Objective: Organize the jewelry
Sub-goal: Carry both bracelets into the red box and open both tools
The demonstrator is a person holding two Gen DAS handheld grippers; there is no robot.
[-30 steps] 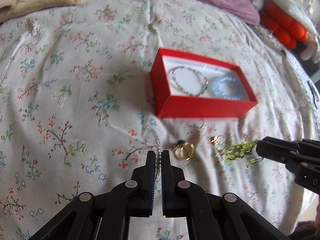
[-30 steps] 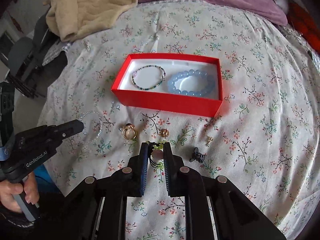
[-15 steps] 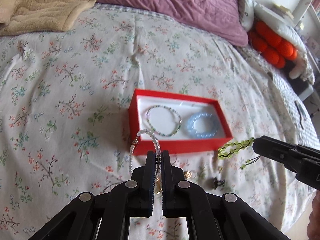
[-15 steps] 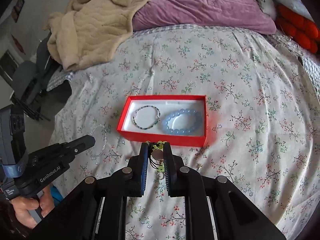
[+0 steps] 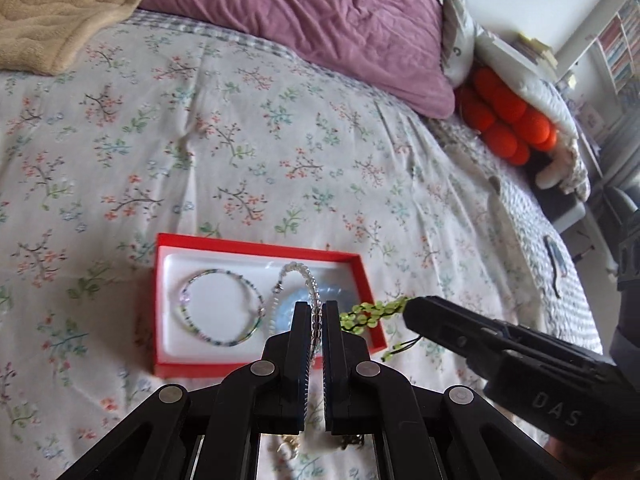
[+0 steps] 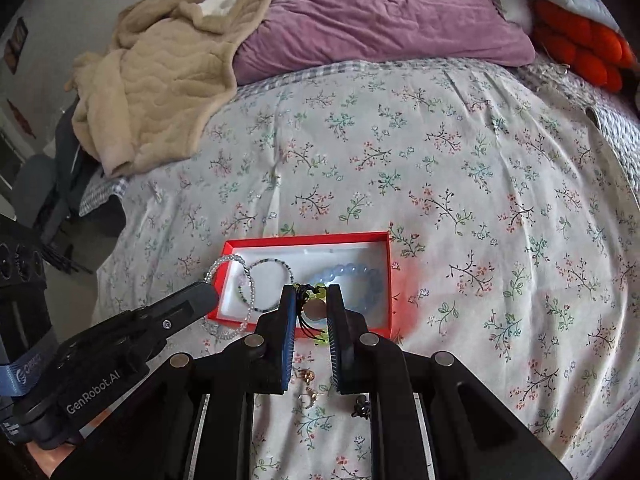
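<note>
Bed (image 6: pixel 460 184) w/ floral cover fills both views; red box (image 5: pixel 168 366) lies on it & serves as landmark. Beyond box, at head of bed: purple pillow (image 5: pixel 320 20), beige blanket (image 6: pixel 160 80) to its left, orange cushion (image 5: pixel 508 120) to its right.

Inside box, white liner holds thin multicolour bead bracelet (image 5: pixel 220 312) at left end & pale blue bead bracelet (image 6: pixel 360 276) at right end.

Left gripper (image 5: pixel 317 312): jaws pressed together, pinching clear bead bracelet (image 5: pixel 298 270). In left-wrist view its loop rises in front of box interior; in right-wrist view the loop (image 6: pixel 230 292) hangs across box's left end, above box, apart from liner.

Right gripper (image 6: pixel 312 304): jaws nearly together, pinching green cord bracelet (image 5: pixel 372 314) w/ dark cords dangling. In left-wrist view it shows just off box's right near corner, lifted clear of cover; in right-wrist view beads & a round disc sit between jaws, in line w/ box's near wall.

Near side of box, on cover: small gold pieces (image 6: pixel 308 384) & one dark piece (image 6: pixel 360 406), partly hidden by gripper frames; type can't be told. Part of a hand (image 6: pixel 44 456) shows at left gripper's handle.
</note>
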